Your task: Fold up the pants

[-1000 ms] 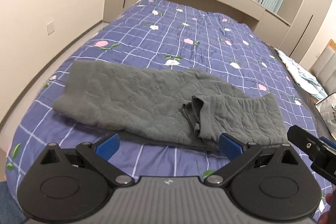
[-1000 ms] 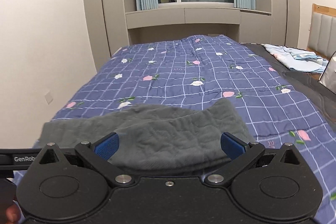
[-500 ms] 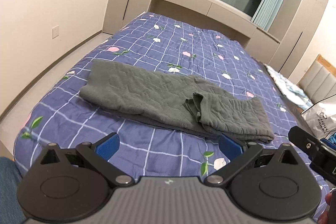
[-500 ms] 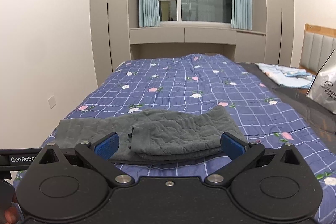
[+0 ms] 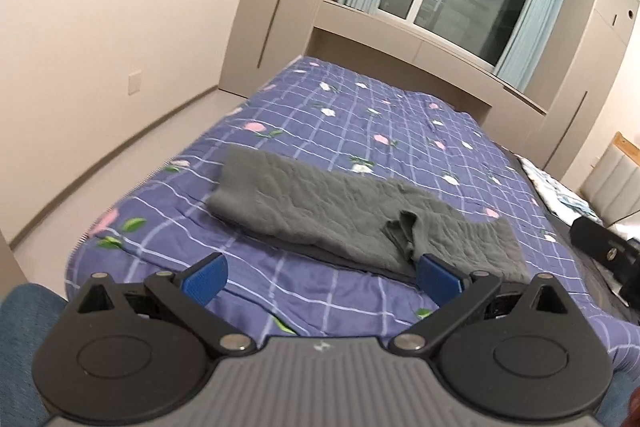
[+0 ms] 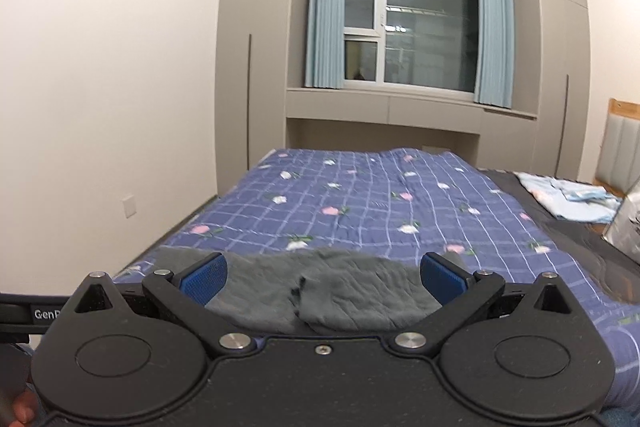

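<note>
Grey quilted pants lie flat across the near end of the bed, folded lengthwise, with a bunched edge right of the middle. My left gripper is open and held back above the bed's near edge, clear of the cloth. The right wrist view shows the same pants just beyond my right gripper, which is open and holds nothing. A part of the right gripper shows at the right edge of the left wrist view.
The bed wears a purple checked quilt with flowers. Light blue clothes lie on the dark sheet at the right. A white bag stands at the far right. The left wall and floor border the bed.
Both grippers have drawn back and tilted up from the bed, so the pants look smaller and lower in each view. The pants have not moved.
</note>
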Tool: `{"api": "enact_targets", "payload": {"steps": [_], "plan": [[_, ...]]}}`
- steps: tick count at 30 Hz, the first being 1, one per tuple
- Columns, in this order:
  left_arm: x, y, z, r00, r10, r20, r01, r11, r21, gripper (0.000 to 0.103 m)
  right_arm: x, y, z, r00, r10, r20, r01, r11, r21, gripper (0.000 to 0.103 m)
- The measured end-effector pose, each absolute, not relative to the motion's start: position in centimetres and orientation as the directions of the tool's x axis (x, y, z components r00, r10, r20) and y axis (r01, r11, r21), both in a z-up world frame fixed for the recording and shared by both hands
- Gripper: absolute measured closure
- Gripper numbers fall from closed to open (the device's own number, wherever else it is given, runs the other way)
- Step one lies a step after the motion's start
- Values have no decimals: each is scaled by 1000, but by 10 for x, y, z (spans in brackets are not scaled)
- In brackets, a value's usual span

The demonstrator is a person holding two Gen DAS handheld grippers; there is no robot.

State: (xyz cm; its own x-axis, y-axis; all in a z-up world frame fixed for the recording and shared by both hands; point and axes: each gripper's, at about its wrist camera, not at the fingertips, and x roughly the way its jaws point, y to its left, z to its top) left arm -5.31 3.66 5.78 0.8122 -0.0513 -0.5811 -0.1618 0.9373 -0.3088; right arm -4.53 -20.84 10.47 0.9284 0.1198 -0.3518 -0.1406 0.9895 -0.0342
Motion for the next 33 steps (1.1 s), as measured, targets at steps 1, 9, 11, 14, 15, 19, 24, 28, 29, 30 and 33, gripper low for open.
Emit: {"api": "enact_targets", "payload": {"steps": [1, 9, 11, 14, 15, 19, 24, 28, 29, 30, 33], "plan": [[-52, 39, 58, 813, -46, -581, -163, 939, -302, 1, -43, -207, 107, 929, 126, -347, -147, 989, -34, 0], [-30, 54, 52, 792, 1, -611, -217, 936, -279, 1, -18, -199, 105, 917, 154, -368, -176, 984, -28, 0], [-24, 56, 48, 780, 11, -625, -228, 936, -268, 1, -8, -198, 102, 913, 150, -379, -174, 984, -29, 0], [-10, 57, 42, 756, 26, -654, -245, 938, -246, 1, 8, -199, 95, 903, 151, -403, -173, 985, -18, 0], [-5, 58, 39, 748, 29, -664, -249, 939, -239, 1, 13, -199, 92, 898, 153, -413, -172, 985, -10, 0], [16, 59, 30, 715, 43, -698, -266, 940, -215, 1, 39, -200, 75, 867, 149, -476, -167, 986, 4, 0], [45, 60, 14, 681, 57, -731, -305, 928, -213, 1, 67, -202, 57, 835, 137, -533, -159, 987, 4, 0], [67, 63, 1, 646, 70, -760, -352, 911, -215, 1, 100, -211, 36, 800, 124, -586, -145, 989, 13, 0], [73, 63, -2, 639, 73, -766, -361, 908, -214, 1, 109, -213, 32, 793, 118, -598, -137, 990, 14, 0], [79, 63, -5, 633, 75, -770, -368, 905, -214, 1, 115, -215, 29, 788, 115, -604, -133, 991, 15, 0], [95, 61, -12, 616, 82, -784, -387, 898, -210, 1, 136, -222, 20, 773, 106, -625, -122, 992, 17, 0]]}}
